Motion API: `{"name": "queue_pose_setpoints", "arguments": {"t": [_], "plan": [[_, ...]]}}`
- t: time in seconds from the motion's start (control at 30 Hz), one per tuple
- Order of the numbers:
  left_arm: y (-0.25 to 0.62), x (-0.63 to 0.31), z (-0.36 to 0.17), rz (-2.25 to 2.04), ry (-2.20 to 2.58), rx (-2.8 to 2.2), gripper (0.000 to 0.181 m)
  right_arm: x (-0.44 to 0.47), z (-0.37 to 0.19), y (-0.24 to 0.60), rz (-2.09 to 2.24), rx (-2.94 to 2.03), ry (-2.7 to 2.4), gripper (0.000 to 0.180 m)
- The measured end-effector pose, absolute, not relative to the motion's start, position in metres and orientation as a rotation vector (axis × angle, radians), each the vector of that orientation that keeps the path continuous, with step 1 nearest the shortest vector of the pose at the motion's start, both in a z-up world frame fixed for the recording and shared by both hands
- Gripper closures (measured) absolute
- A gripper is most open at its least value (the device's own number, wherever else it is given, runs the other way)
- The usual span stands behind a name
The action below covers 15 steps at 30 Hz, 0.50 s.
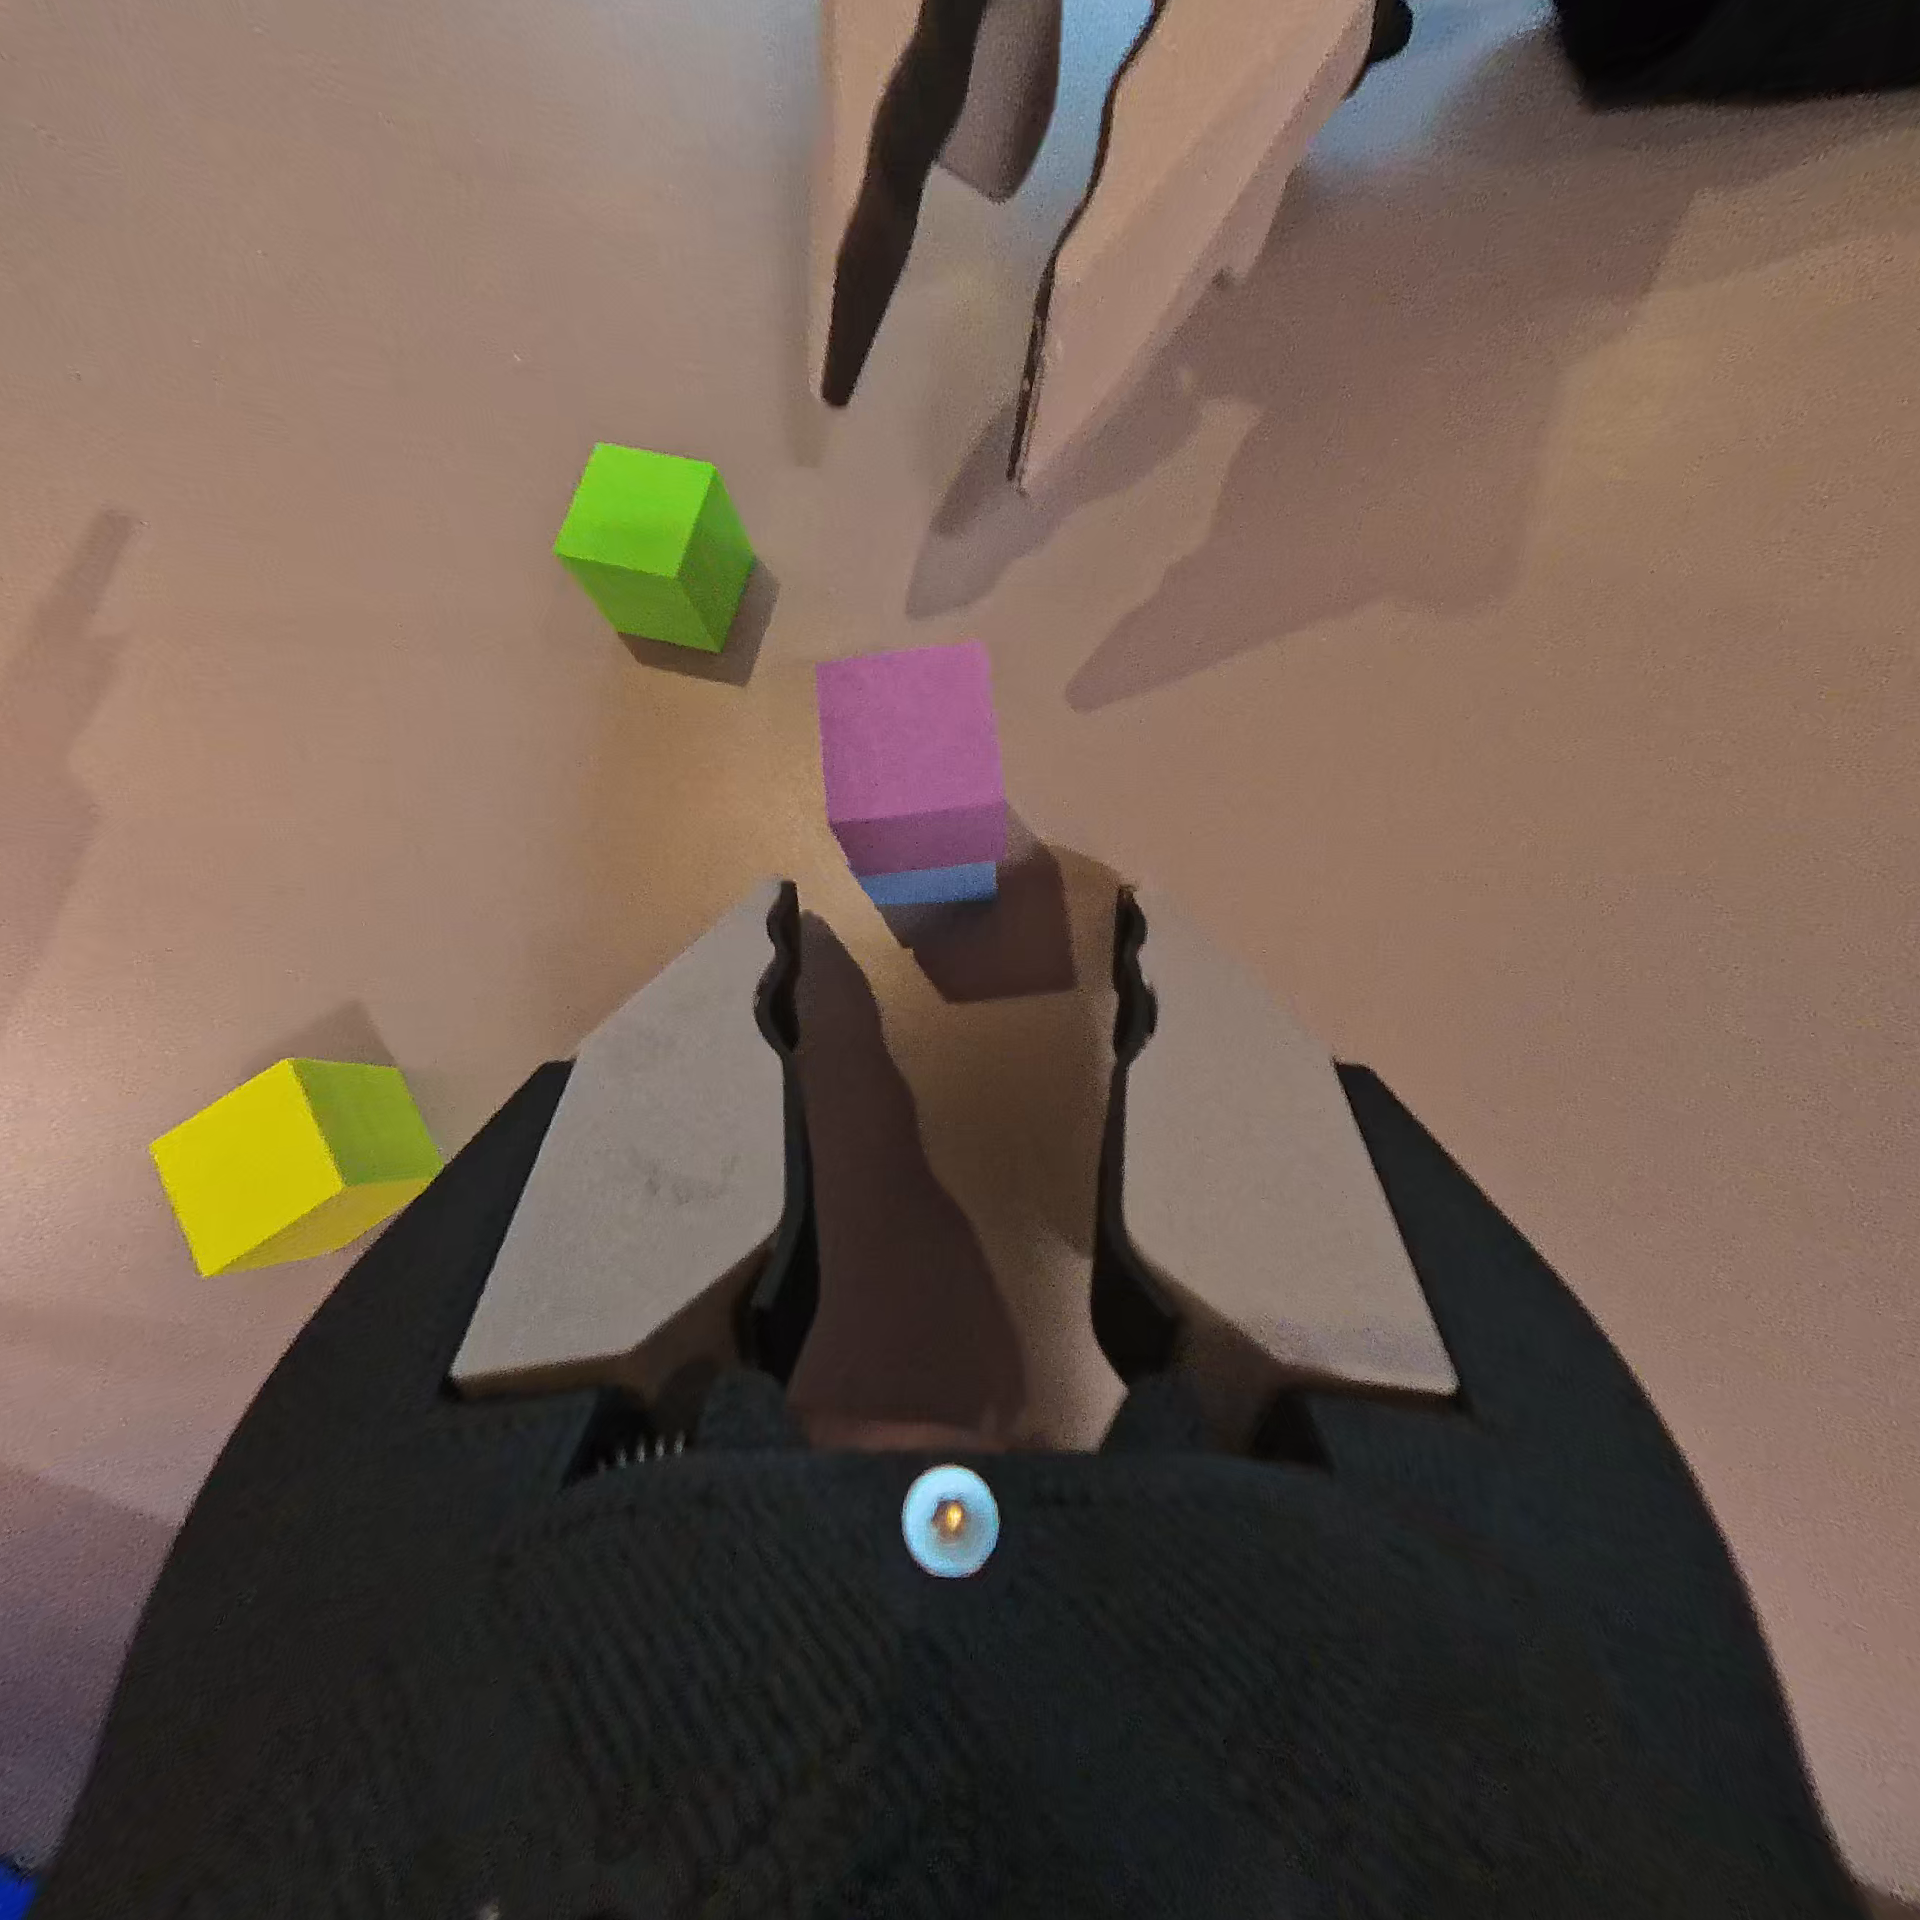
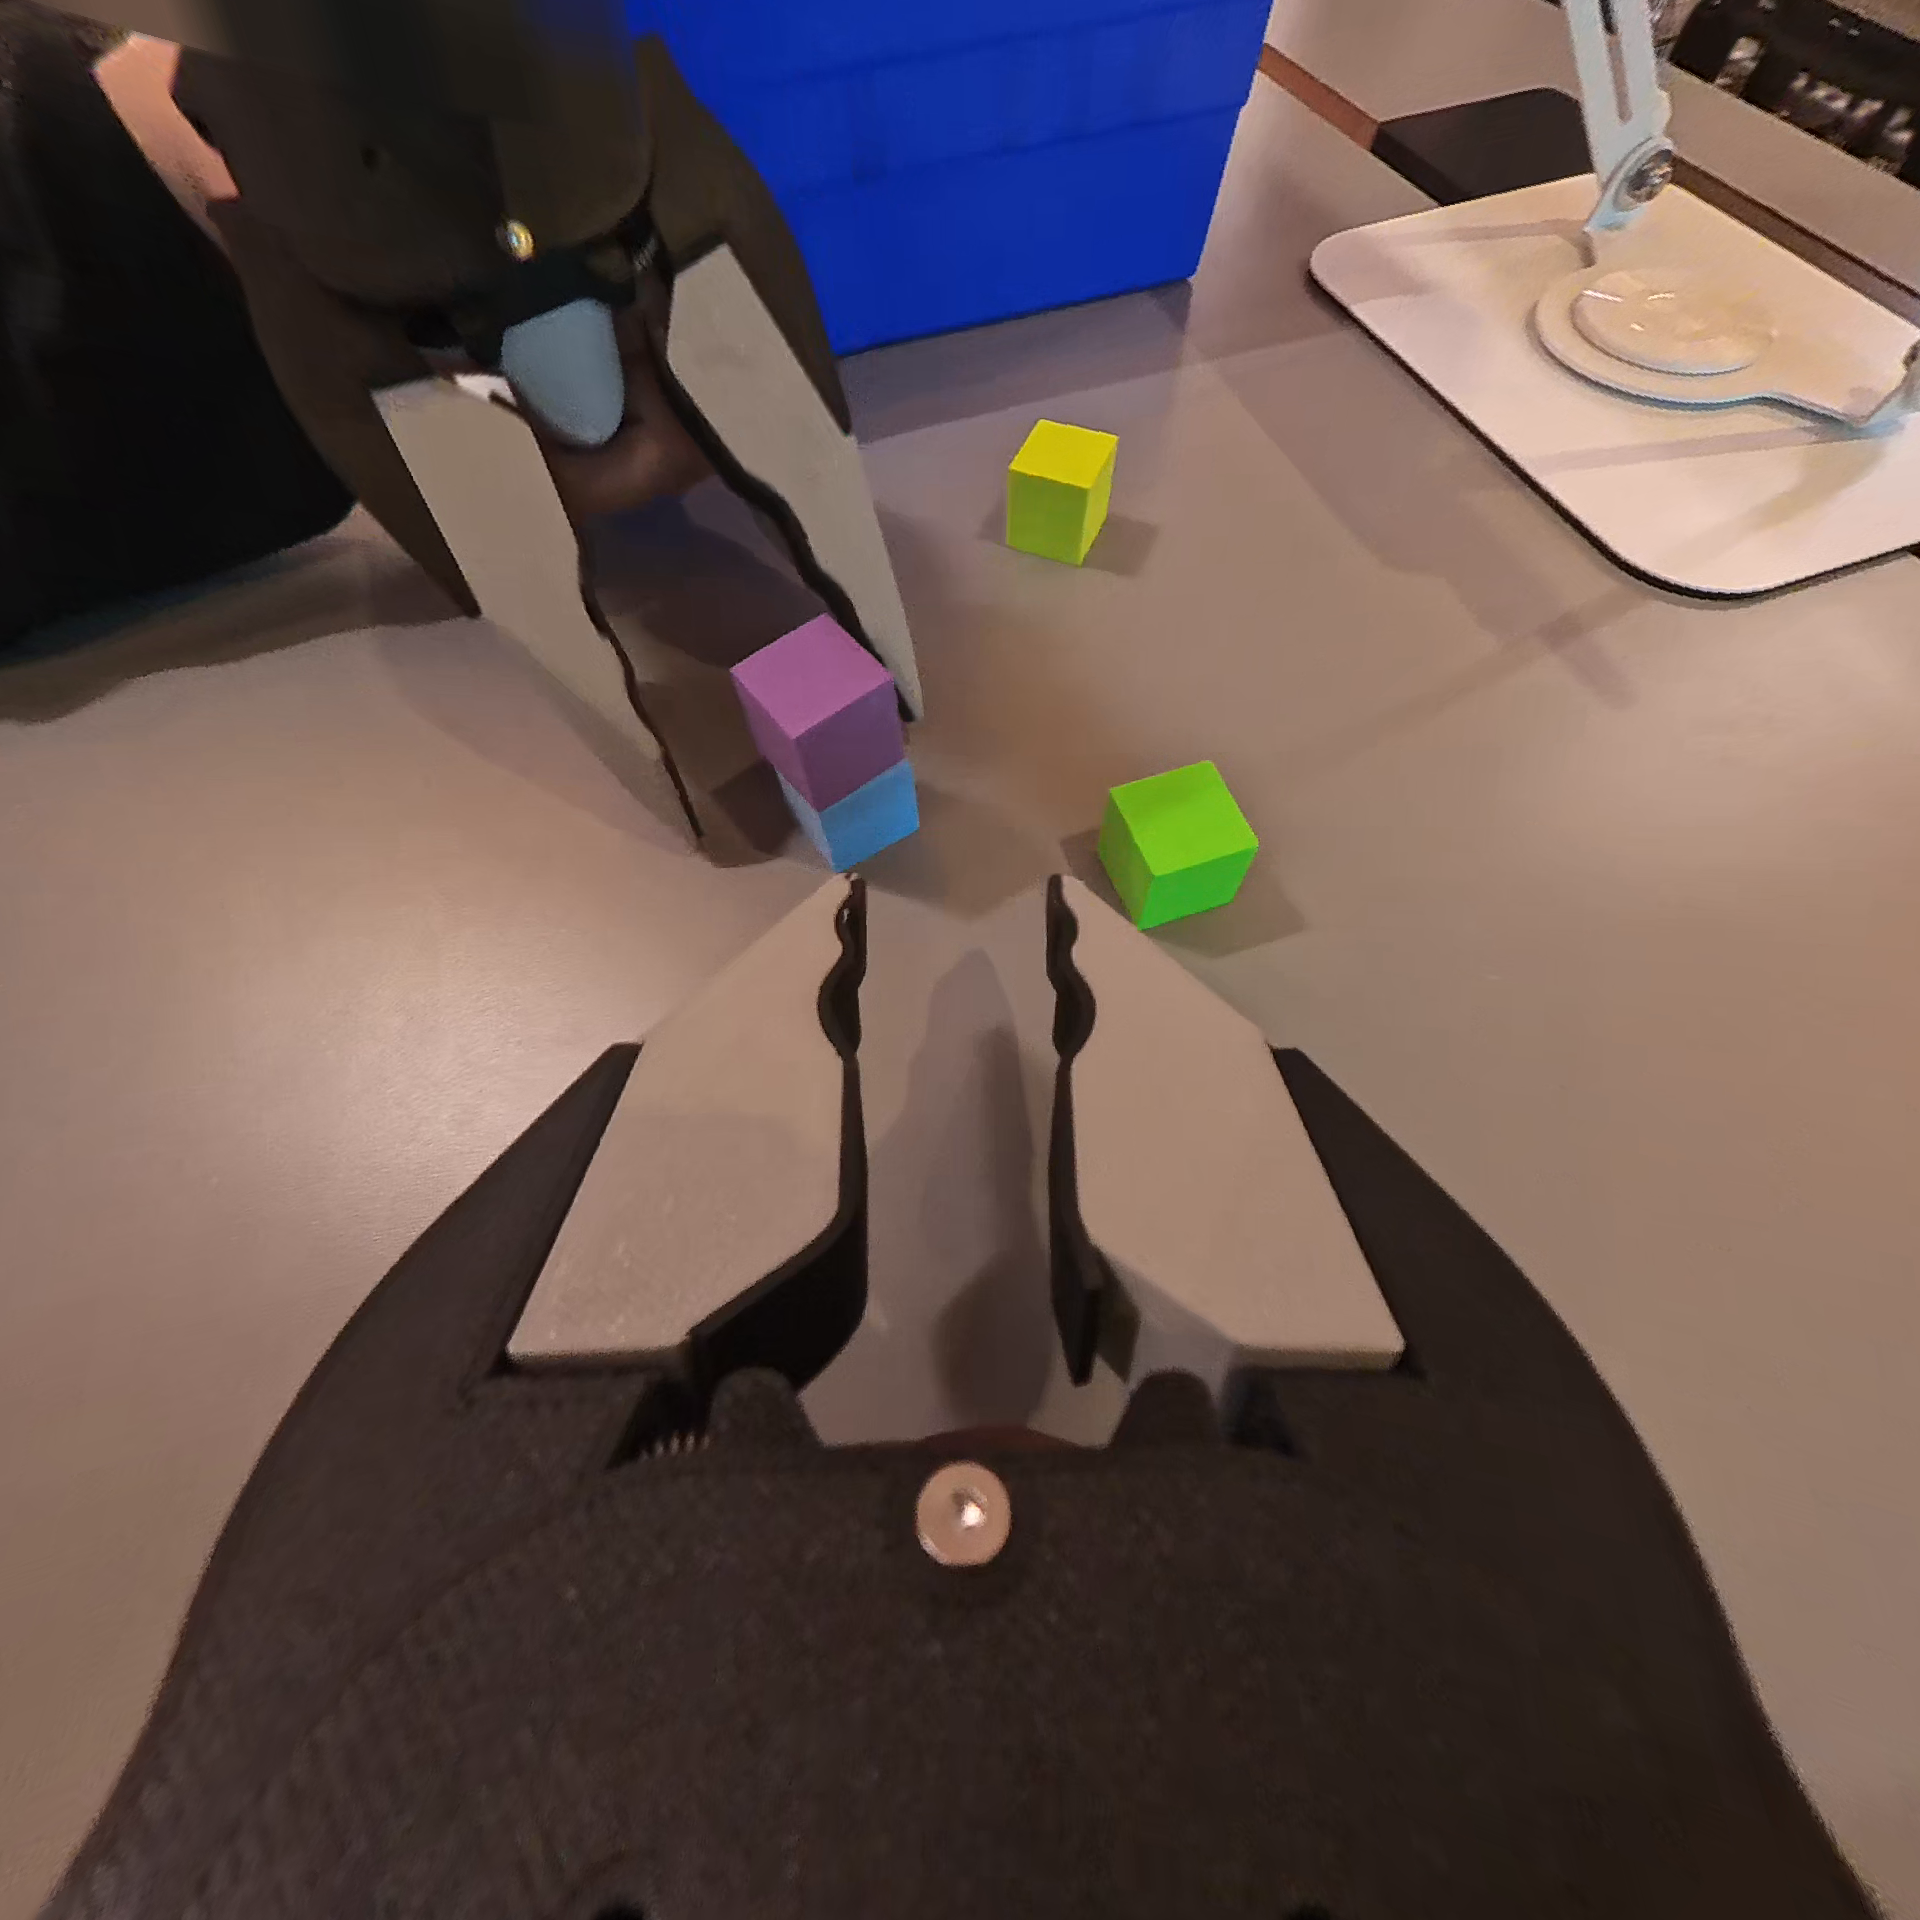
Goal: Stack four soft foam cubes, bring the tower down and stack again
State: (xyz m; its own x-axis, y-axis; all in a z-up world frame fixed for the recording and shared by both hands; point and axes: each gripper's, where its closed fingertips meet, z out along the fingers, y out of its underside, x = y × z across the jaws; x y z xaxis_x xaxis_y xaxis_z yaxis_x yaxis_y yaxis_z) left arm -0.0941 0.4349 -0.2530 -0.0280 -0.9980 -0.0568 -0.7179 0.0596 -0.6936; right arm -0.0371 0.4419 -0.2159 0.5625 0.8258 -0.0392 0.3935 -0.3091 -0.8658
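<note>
A purple cube [image 1: 909,743] sits on a blue cube [image 1: 928,883], a two-high stack on the table. My left gripper [image 1: 956,894] is open and empty, its tips just short of the stack. In the right wrist view the left gripper [image 2: 802,771] stands over the stack, and the purple cube [image 2: 816,707] on the blue cube [image 2: 862,821] lies close by its far finger. My right gripper [image 2: 953,883] is open and empty, just in front of the stack; it also hangs above the table in the left wrist view [image 1: 927,442]. A green cube [image 2: 1177,842] [image 1: 655,545] and a yellow cube [image 2: 1060,488] [image 1: 281,1164] lie loose.
A blue bin [image 2: 987,156] stands at the back of the grey table [image 2: 1455,987]. A white stand base [image 2: 1683,416] with a metal arm sits at the back right. A dark sleeve [image 2: 125,416] is at the left edge. The grippers' ends are close to 8 cm from one another. The green cube [image 2: 1177,842] sits 4 cm or so from the ends of my right fingers. The left camera catches it too, in the left wrist view [image 1: 661,481].
</note>
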Motion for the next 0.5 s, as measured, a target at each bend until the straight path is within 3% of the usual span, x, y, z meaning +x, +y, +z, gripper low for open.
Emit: {"name": "queue_pose_setpoints", "arguments": {"t": [0.17, 0.23, 0.3, 0.33, 0.5], "plan": [[0.435, -0.1, -0.252, -0.639, 1.808, -1.726, 0.124, -0.032, -0.216, 0.444, 0.615, -1.922, -0.97, 0.148], [0.439, -0.105, -0.25, -0.605, 1.791, -1.73, 0.143, -0.03, -0.217, 0.445, 0.614, -1.929, -0.968, 0.148], [0.448, -0.109, -0.248, -0.569, 1.74, -1.759, 0.176, -0.029, -0.219, 0.446, 0.615, -1.934, -0.965, 0.148], [0.454, -0.109, -0.247, -0.556, 1.704, -1.785, 0.181, -0.028, -0.219, 0.446, 0.616, -1.936, -0.964, 0.148], [0.462, -0.105, -0.244, -0.639, 1.608, -1.839, 0.181, -0.028, -0.221, 0.447, 0.608, -1.941, -0.966, 0.148]]}}
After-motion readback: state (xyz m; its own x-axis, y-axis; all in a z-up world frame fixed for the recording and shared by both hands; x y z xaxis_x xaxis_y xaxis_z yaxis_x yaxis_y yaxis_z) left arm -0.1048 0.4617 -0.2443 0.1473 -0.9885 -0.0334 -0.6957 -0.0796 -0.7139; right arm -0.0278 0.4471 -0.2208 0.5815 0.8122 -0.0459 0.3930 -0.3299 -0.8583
